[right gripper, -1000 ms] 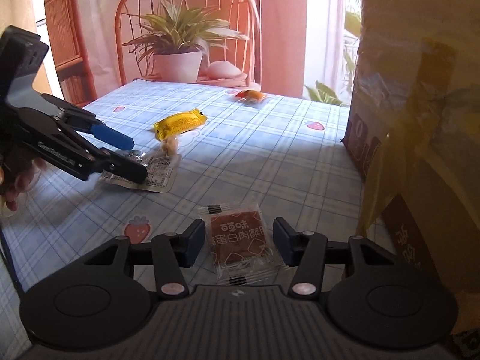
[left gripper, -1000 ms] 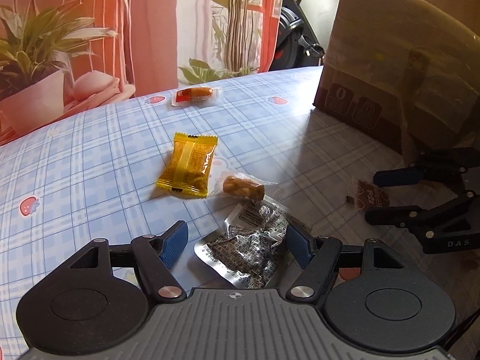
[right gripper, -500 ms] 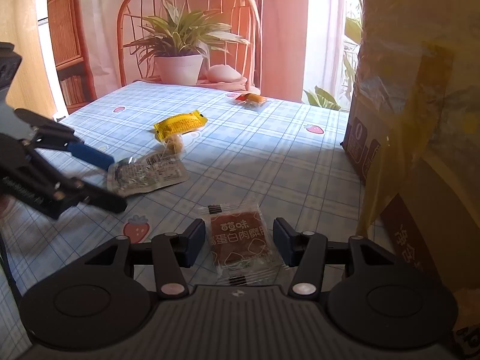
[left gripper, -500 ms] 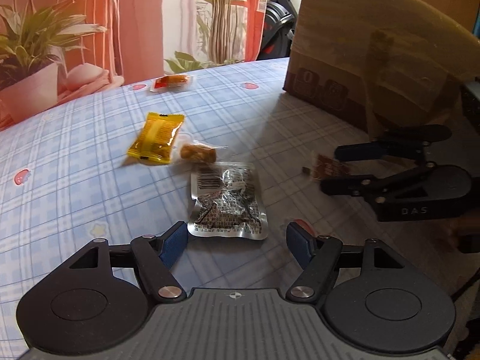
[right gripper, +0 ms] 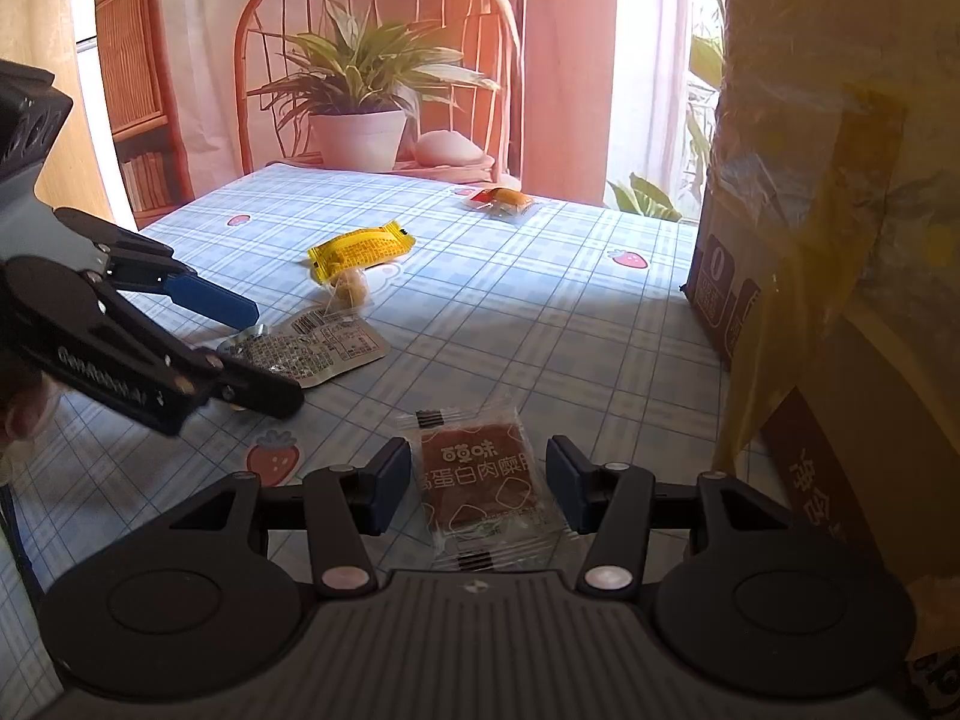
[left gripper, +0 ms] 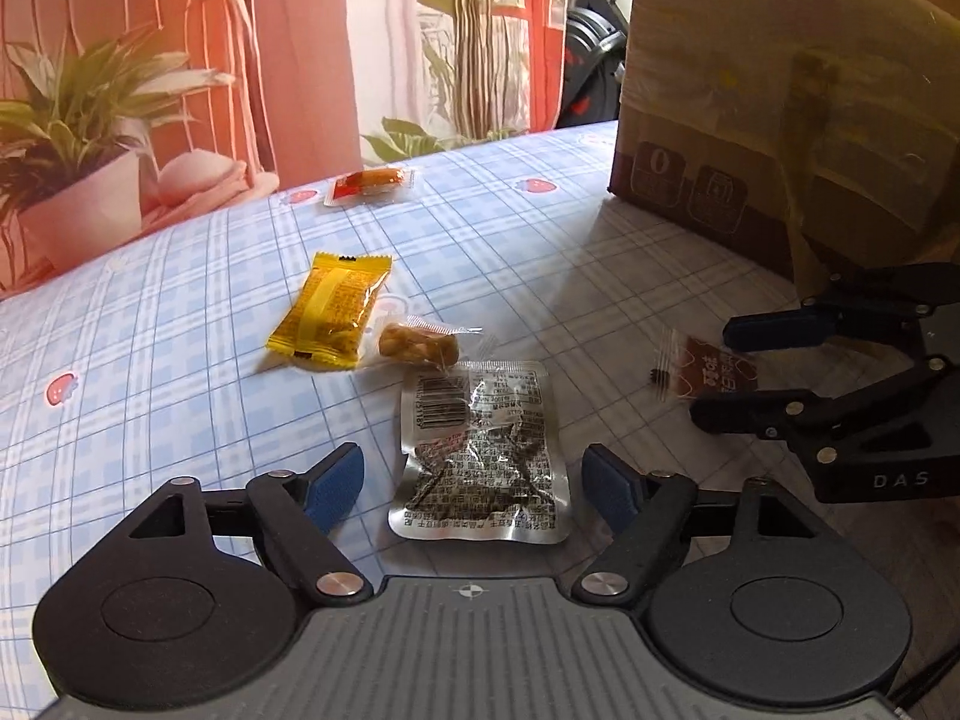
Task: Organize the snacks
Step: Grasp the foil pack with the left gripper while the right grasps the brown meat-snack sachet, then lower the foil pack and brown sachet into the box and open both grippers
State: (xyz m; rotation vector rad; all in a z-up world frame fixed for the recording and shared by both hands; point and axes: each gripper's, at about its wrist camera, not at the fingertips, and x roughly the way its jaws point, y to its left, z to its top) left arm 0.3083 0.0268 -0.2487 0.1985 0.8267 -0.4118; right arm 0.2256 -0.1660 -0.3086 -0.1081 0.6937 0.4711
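Left wrist view is showing the silver packet (left gripper: 480,450) lying flat on the surface (left gripper: 180,324), between the opening jaws of the left hand-held gripper (left gripper: 474,483), its long axis pointing away along the fingers, pads not touching it. Right hand-held gripper (right gripper: 480,483) is standing apart around the brown packet (right gripper: 480,480), without visibly clamping it, the cardboard box (right gripper: 840,240) being just beside, so this hand is nearer to it.

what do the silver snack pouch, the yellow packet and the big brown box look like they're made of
Crinkled silver snack pouch: looks like metallised foil film, glossy; it glints and creases sharply. Yellow snack packet: shiny plastic film with crimped, serrated ends. Big brown box: cardboard by its matte brown faces, seemingly wrapped in clear film or tape, judging by the wrinkled sheen.
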